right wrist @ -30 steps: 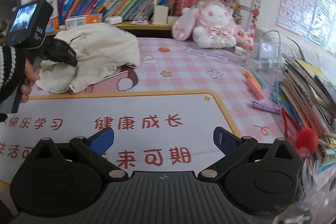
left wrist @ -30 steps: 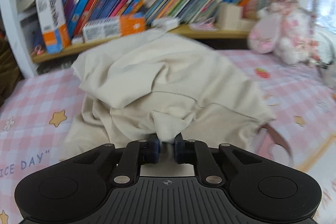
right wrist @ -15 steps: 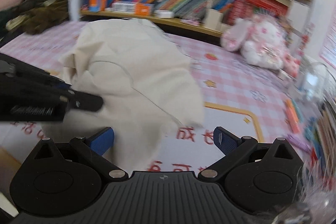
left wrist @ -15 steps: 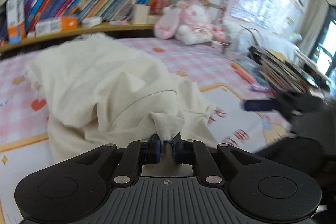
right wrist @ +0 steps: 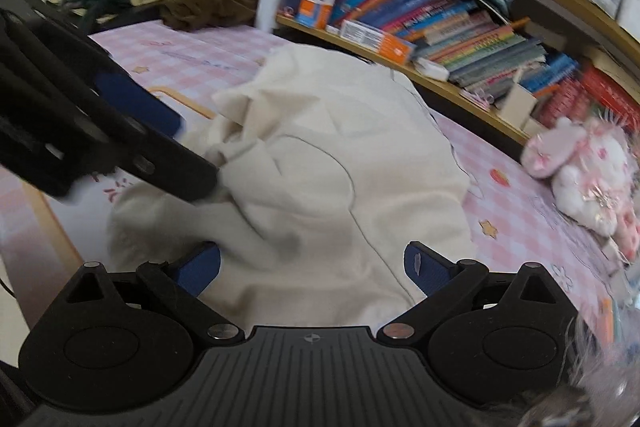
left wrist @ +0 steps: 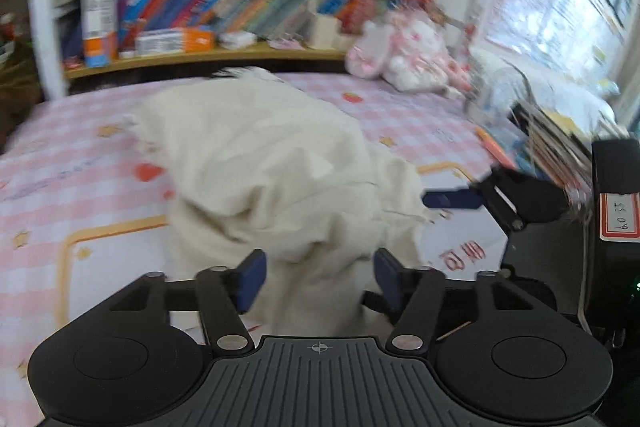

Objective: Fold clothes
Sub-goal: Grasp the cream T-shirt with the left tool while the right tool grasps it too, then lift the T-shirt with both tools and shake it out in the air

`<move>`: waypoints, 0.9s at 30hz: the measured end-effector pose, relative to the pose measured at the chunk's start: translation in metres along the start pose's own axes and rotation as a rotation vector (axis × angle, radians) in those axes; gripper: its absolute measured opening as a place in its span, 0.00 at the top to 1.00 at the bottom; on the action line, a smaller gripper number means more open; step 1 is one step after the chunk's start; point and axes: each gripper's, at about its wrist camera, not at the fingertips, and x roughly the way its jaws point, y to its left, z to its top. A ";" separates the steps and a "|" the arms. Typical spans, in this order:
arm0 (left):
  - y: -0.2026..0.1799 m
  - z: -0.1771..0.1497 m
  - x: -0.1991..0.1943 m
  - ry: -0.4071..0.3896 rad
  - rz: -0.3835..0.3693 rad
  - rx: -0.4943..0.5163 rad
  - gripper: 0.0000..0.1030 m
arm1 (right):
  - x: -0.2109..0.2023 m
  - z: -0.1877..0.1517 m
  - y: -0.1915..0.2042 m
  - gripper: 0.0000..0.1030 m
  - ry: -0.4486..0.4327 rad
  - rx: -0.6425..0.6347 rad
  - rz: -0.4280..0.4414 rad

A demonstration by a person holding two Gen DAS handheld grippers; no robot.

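A crumpled cream garment (left wrist: 260, 155) lies in a heap on the pink checked table cover (left wrist: 80, 163), partly over the white desk mat. My left gripper (left wrist: 319, 279) stands open, and a raised fold of the cloth sits between its blue pads without being pinched. In the right wrist view the garment (right wrist: 340, 167) fills the middle. My right gripper (right wrist: 312, 267) is open low over its near edge, with cloth between the pads. The left gripper's fingers (right wrist: 176, 167) come in from the left and touch a bunched fold. In the left wrist view one right-gripper pad (left wrist: 452, 199) shows beside the garment's right edge.
A bookshelf (left wrist: 224, 7) full of books runs along the back. A pink and white plush rabbit (right wrist: 588, 179) sits at the back right. Stacked books and pens (left wrist: 552, 143) line the right side. Dark clothes (right wrist: 188, 3) are piled at the back left.
My left gripper has opened and let go of the cloth fold. The right gripper has come in close over the garment from the right. The garment now lies nearer the mat.
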 end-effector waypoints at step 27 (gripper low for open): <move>0.158 0.018 0.001 -0.028 -0.026 0.192 0.12 | 0.093 0.105 0.064 0.93 0.167 0.151 -0.350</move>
